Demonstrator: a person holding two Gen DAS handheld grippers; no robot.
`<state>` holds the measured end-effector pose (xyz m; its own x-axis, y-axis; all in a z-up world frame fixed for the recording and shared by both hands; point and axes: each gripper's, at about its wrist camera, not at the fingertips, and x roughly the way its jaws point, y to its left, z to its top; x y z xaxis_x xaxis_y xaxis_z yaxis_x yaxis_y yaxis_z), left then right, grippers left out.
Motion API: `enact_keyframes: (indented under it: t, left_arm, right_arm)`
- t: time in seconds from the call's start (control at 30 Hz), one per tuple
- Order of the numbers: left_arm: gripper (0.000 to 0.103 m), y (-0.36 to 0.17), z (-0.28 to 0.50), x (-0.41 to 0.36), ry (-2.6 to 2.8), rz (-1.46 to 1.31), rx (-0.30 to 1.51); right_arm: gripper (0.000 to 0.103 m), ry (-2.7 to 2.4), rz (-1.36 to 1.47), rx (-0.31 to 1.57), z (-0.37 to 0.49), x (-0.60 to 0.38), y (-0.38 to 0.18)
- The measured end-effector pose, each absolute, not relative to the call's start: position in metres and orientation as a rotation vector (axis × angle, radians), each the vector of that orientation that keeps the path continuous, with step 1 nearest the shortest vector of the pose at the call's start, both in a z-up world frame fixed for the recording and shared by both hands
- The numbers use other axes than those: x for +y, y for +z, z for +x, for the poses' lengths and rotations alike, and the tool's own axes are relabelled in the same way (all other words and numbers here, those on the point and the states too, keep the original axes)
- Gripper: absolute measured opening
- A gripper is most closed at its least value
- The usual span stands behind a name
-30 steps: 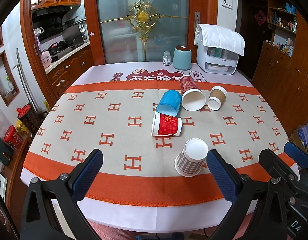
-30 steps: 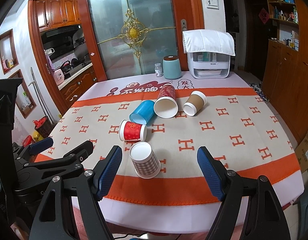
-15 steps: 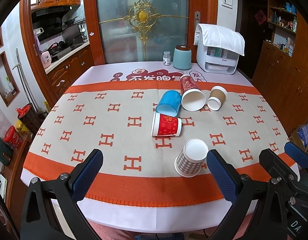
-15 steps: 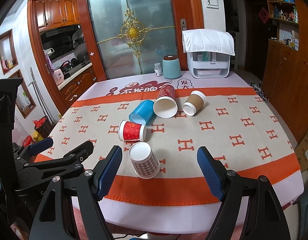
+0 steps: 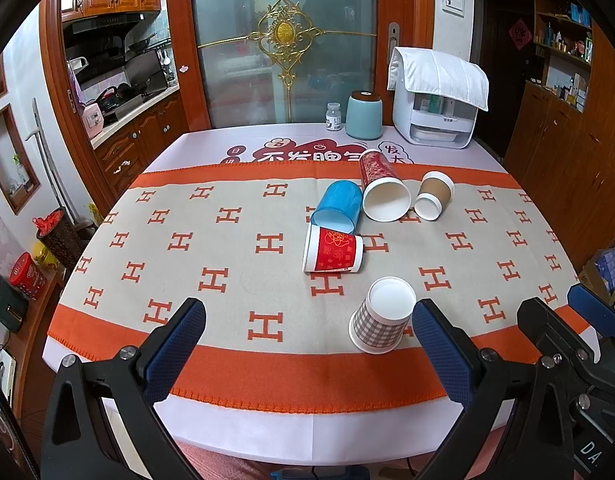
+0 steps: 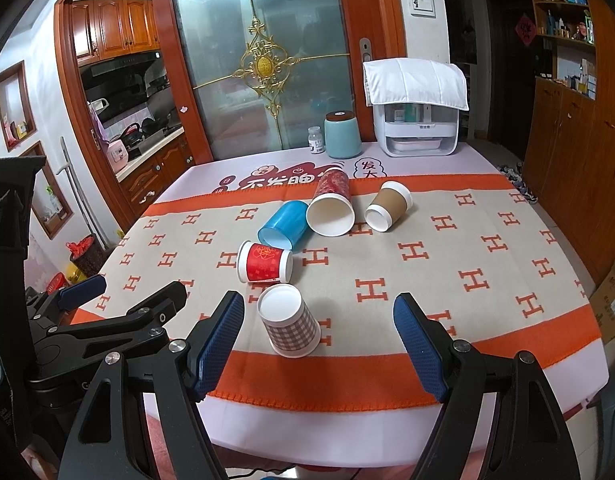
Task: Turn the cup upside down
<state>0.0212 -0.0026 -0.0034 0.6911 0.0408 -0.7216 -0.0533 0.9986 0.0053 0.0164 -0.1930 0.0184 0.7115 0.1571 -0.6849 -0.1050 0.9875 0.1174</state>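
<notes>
A checked paper cup (image 5: 381,316) stands upside down near the table's front edge; it also shows in the right wrist view (image 6: 289,326). Lying on their sides behind it are a red cup (image 5: 333,254), a blue cup (image 5: 339,208), a tall red patterned cup (image 5: 383,192) and a brown cup (image 5: 434,194). My left gripper (image 5: 307,352) is open and empty, in front of the table edge, left of the checked cup. My right gripper (image 6: 319,344) is open and empty, with the checked cup just beyond its left finger.
The table (image 5: 227,420) has an orange-and-beige H-pattern cloth. At its back stand a teal canister (image 5: 363,116), a small white jar (image 5: 333,117) and a white appliance under a cloth (image 5: 435,100). Wooden cabinets (image 5: 567,152) line the right wall.
</notes>
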Motion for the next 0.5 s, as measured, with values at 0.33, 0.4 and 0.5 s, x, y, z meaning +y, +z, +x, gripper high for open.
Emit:
enact_keyframes:
  t: [0.33,0.4,0.5]
  left_arm:
    - [0.102,-0.0029,0.0217,-0.0028,0.052,-0.016,0.806]
    - [0.102,-0.0030,0.0212,-0.0030,0.054,-0.016,0.804]
    - [0.102,-0.0031,0.0216,-0.0028,0.053,-0.017,0.806]
  right_arm:
    - [0.079,0.145,0.074,0.767,0.0163,-0.1925,0.0167]
    - [0.079,0.145,0.074,0.767,0.0162,-0.1927,0.0168]
    - [0.079,0.145,0.074,0.766,0.0166,-0.1934,0.0176]
